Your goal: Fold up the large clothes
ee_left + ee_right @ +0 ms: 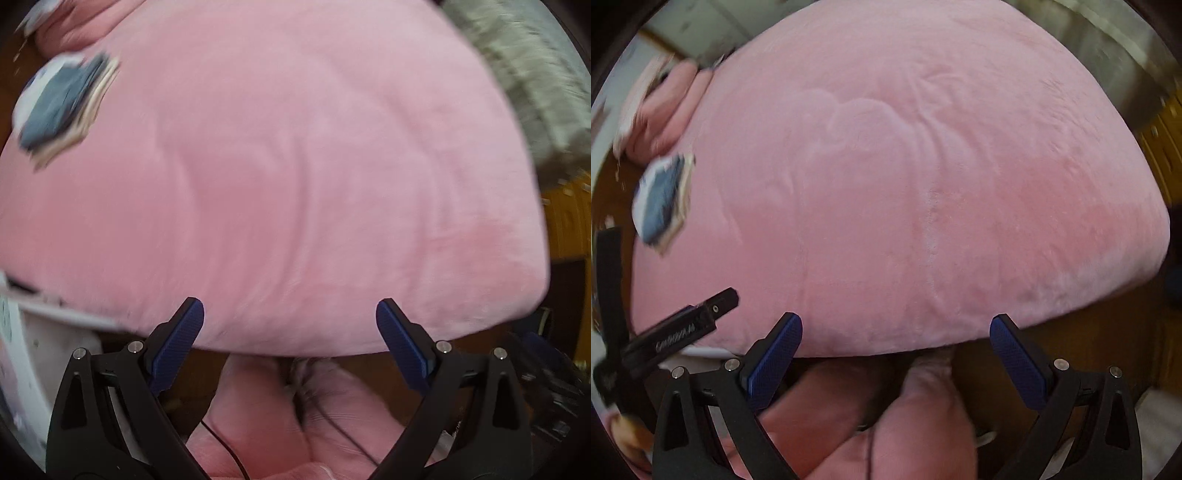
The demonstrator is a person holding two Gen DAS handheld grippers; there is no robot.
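Observation:
A large pink fleece garment (pixel 295 166) lies spread flat on a brown surface and fills most of both views (pixel 905 184). It has a blue and white patch (pixel 59 110) near its left side, also in the right wrist view (pixel 663 199). A pink sleeve or bunched part (pixel 266 417) lies near me below the garment's near edge, also in the right wrist view (pixel 886 417). My left gripper (pixel 290 325) is open and empty just above the near edge. My right gripper (pixel 895 339) is open and empty at the same edge. The left gripper's black body (pixel 683 328) shows at its left.
More pink cloth (pixel 665 114) is bunched at the far left. A grey fuzzy cloth (pixel 524 74) lies at the far right. Yellow-brown furniture (pixel 569 218) stands to the right. White objects (pixel 22 350) sit at the near left. A thin black cable (pixel 229 450) crosses the near cloth.

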